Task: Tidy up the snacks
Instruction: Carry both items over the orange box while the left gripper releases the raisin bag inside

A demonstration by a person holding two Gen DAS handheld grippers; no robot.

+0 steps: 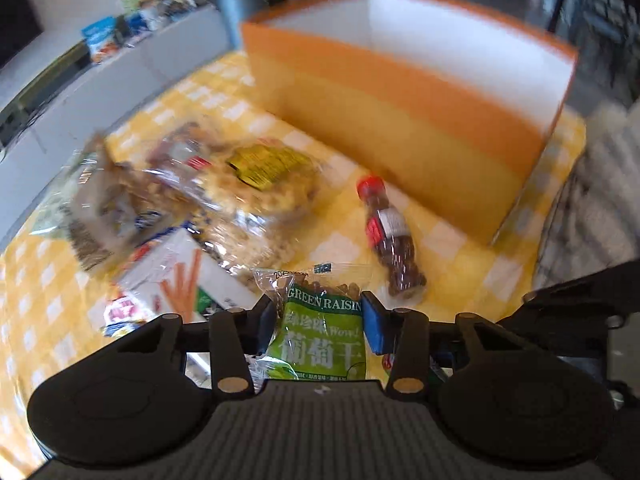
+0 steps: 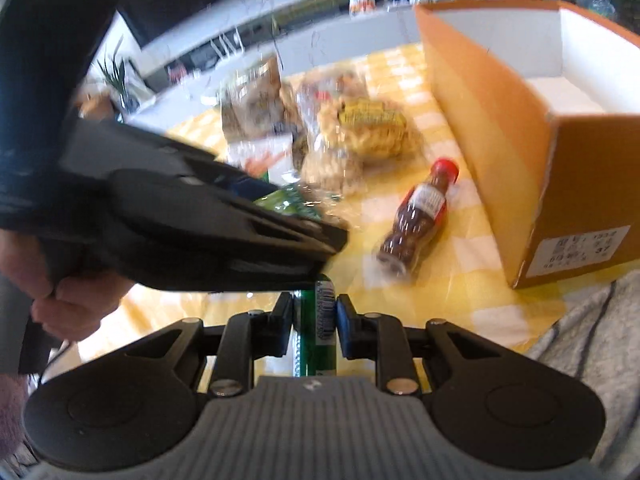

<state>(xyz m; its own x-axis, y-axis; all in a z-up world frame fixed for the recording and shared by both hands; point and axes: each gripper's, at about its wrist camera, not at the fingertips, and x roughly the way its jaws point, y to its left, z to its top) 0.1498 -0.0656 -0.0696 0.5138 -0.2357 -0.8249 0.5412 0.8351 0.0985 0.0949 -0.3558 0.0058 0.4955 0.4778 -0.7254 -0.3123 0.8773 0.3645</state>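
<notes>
My left gripper (image 1: 318, 316) is shut on a green raisin bag (image 1: 322, 332) and holds it above the yellow checked tablecloth (image 1: 460, 264). My right gripper (image 2: 314, 316) is shut on a green can-like pack (image 2: 318, 328) with a barcode. The left gripper's black body (image 2: 200, 220) crosses the right wrist view, with the raisin bag (image 2: 288, 204) at its tip. An open orange box (image 1: 400, 112) with white inside stands at the back right; it also shows in the right wrist view (image 2: 500, 120). A small red-capped bottle (image 1: 390, 236) lies beside the box, also in the right wrist view (image 2: 418, 216).
A pile of clear snack bags (image 1: 248, 184) and a white stick-snack box (image 1: 180, 276) lie left of the bottle. More snacks sit on a grey counter (image 1: 108, 40) behind the table. A grey cloth (image 2: 592, 340) lies at the right edge.
</notes>
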